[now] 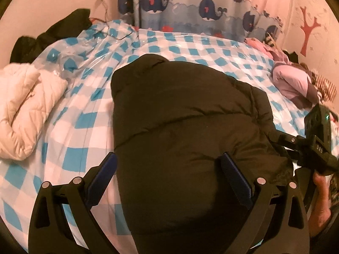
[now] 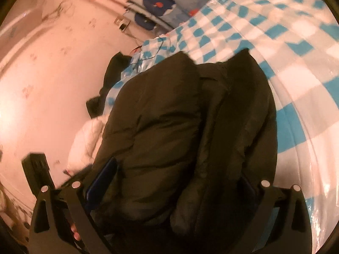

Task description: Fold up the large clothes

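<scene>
Black puffer jacket (image 1: 182, 114) lies folded on the blue-checked bed cover (image 1: 84, 114), puffy, quilted, collar toward 12 o'clock. Left gripper (image 1: 169, 167) is spread wide over its near end. Right gripper (image 2: 173, 182) straddles bunched folds; grip possibly closed, cannot tell.

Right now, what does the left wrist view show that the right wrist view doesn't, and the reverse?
Only the left wrist view shows the pink garment, the red tree sticker and the right gripper at the jacket's edge. Only the right wrist view shows the jacket's doubled layers side on. Both show the black puffer jacket on the blue checked bed cover, the white quilted coat and the whale curtain.
</scene>
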`<state>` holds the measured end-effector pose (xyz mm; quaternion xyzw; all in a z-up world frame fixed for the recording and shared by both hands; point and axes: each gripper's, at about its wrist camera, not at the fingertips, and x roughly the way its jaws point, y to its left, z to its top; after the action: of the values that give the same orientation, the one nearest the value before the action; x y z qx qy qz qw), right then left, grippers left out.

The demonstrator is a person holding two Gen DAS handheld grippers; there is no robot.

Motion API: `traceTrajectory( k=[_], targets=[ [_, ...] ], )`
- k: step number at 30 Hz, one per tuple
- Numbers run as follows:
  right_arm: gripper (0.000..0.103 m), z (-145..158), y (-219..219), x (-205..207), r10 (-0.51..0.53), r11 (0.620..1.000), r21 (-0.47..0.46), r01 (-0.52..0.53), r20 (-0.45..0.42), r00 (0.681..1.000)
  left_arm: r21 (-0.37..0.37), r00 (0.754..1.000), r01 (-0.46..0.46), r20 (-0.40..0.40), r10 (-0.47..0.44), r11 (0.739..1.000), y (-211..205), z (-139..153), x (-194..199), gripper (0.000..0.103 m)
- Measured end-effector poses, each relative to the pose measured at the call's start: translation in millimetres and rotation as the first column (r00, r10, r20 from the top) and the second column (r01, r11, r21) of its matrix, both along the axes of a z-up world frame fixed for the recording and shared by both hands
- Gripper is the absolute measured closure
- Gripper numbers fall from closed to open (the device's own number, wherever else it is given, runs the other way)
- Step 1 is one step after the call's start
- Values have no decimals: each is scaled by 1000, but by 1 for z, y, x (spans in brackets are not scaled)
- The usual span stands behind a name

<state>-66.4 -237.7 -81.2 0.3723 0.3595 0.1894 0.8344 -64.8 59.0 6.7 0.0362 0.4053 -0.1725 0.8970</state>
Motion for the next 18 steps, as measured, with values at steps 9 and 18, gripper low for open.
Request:
traceTrajectory(
  k=[9, 18],
  targets=[
    [6, -2, -11, -6, -62, 998, 12, 62, -5, 998, 2, 999, -52, 7, 52, 999, 5, -2, 4, 9],
    [6, 1, -42, -21, -209, 978, 29, 208, 12, 978, 118, 994, -46, 107, 33, 992, -8, 2, -7, 9]
  ],
)
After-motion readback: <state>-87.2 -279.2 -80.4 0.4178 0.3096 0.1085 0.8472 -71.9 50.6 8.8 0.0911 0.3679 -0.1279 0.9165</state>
